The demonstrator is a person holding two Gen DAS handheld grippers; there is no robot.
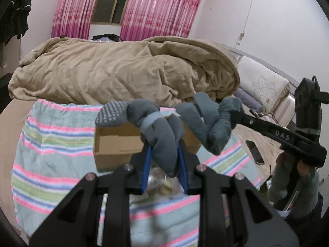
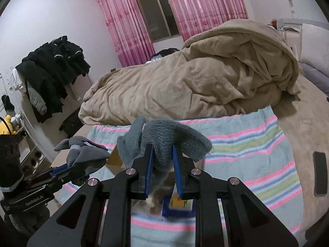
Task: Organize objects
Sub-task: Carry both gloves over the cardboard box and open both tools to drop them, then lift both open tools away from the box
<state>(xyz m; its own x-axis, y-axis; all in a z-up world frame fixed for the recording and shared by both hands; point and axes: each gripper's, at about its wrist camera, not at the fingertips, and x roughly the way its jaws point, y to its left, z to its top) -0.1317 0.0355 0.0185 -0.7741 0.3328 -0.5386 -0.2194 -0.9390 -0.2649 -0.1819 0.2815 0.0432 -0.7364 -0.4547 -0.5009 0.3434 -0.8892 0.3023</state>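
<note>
My left gripper point(image 1: 164, 150) is shut on a grey grip-dot sock point(image 1: 162, 135) and holds it above an open cardboard box point(image 1: 115, 144) on the striped towel. It also shows in the right wrist view point(image 2: 86, 156). My right gripper point(image 2: 162, 156) is shut on a blue-grey knitted sock point(image 2: 164, 140), held up beside the left one. In the left wrist view that knitted sock point(image 1: 211, 121) hangs from the right gripper's fingers point(image 1: 242, 119) at the right. The box point(image 2: 116, 160) is mostly hidden behind the socks in the right wrist view.
A striped towel point(image 1: 51, 144) covers the near part of the bed. A crumpled beige duvet point(image 1: 123, 72) lies behind it. A black phone point(image 2: 319, 173) lies on the bed at the right. A blue packet point(image 2: 177, 204) and other small items lie under the grippers. Dark clothes point(image 2: 51, 72) hang at left.
</note>
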